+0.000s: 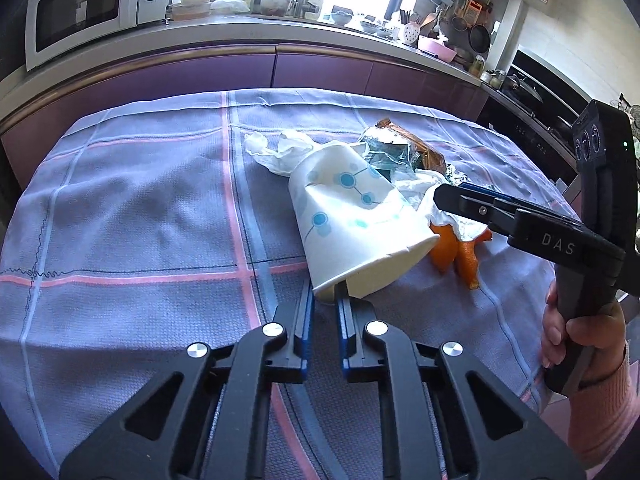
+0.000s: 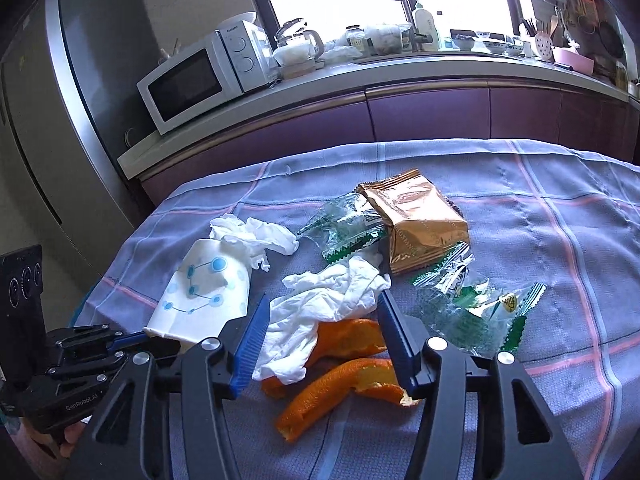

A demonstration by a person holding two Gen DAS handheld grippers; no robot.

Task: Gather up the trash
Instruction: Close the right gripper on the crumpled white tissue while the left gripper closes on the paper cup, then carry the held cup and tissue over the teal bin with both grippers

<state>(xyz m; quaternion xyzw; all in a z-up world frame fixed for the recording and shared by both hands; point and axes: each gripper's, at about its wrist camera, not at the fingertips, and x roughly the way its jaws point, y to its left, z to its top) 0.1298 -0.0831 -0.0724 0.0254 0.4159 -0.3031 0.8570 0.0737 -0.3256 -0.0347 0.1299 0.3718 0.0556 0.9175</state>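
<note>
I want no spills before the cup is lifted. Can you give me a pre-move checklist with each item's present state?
1. Left gripper pinched on the paper cup rim: ok.
2. Cup lying on its side, tissue at its far end: ok.
3. Right gripper open over the crumpled tissue, nothing clamped: ok.
4. Orange peel clear of the right gripper's pads: cannot tell.
5. Gold wrapper and green wrappers away from both grippers: ok.

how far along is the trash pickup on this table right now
Done: nothing looks collected yet. In hand: the left gripper is pinched on the rim of the tipped paper cup; the right gripper is open over a crumpled tissue. Left: orange peel, gold snack bag, green wrappers, second tissue.
</note>
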